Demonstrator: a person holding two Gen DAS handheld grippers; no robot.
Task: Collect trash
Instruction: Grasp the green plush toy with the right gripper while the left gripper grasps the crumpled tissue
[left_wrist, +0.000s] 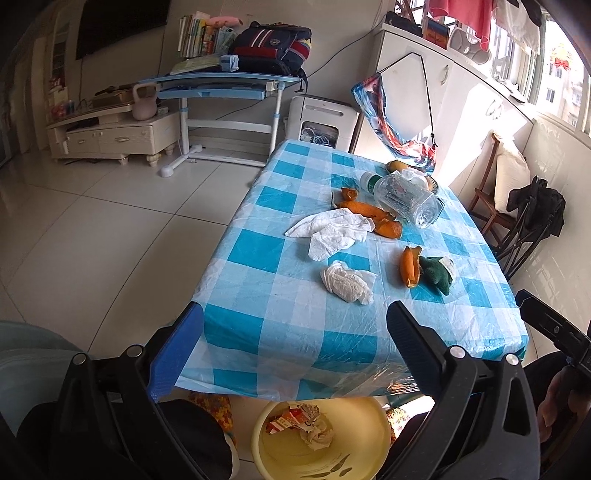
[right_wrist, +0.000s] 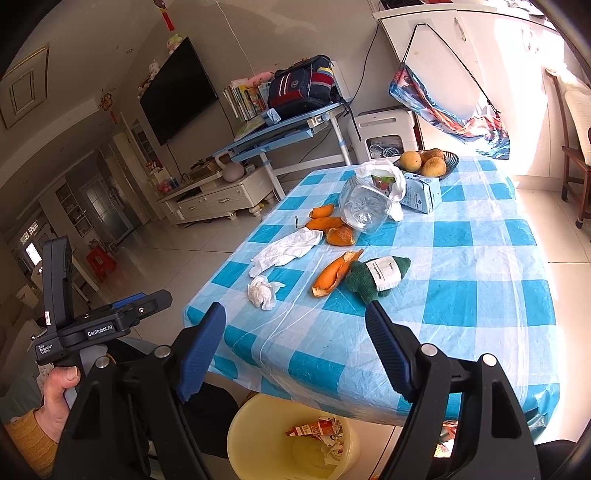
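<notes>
On the blue-checked table (left_wrist: 280, 325) (right_wrist: 461, 295) lie a crumpled tissue (left_wrist: 347, 282) (right_wrist: 263, 291), a flat white tissue (left_wrist: 332, 230) (right_wrist: 286, 249), orange peels (left_wrist: 410, 266) (right_wrist: 332, 275) (left_wrist: 369, 214) (right_wrist: 332, 229), a green toy with a white label (left_wrist: 439, 272) (right_wrist: 376, 277) and a clear plastic bottle (left_wrist: 406, 195) (right_wrist: 364, 206). A yellow bin (left_wrist: 321, 435) (right_wrist: 291, 439) with crumpled paper stands on the floor under the near table edge. My left gripper (left_wrist: 295, 317) is open and empty above that edge. My right gripper (right_wrist: 295, 317) is also open and empty, in front of the toy and peel.
A fruit bowl (right_wrist: 428, 162), a blue carton (right_wrist: 423, 194) and a white plastic bag (right_wrist: 384, 177) sit at the table's far end. A child's desk (left_wrist: 221, 85) with a backpack stands beyond. Wooden chair (left_wrist: 495, 192) at the right. A hand (right_wrist: 59, 391) holds the left gripper's handle.
</notes>
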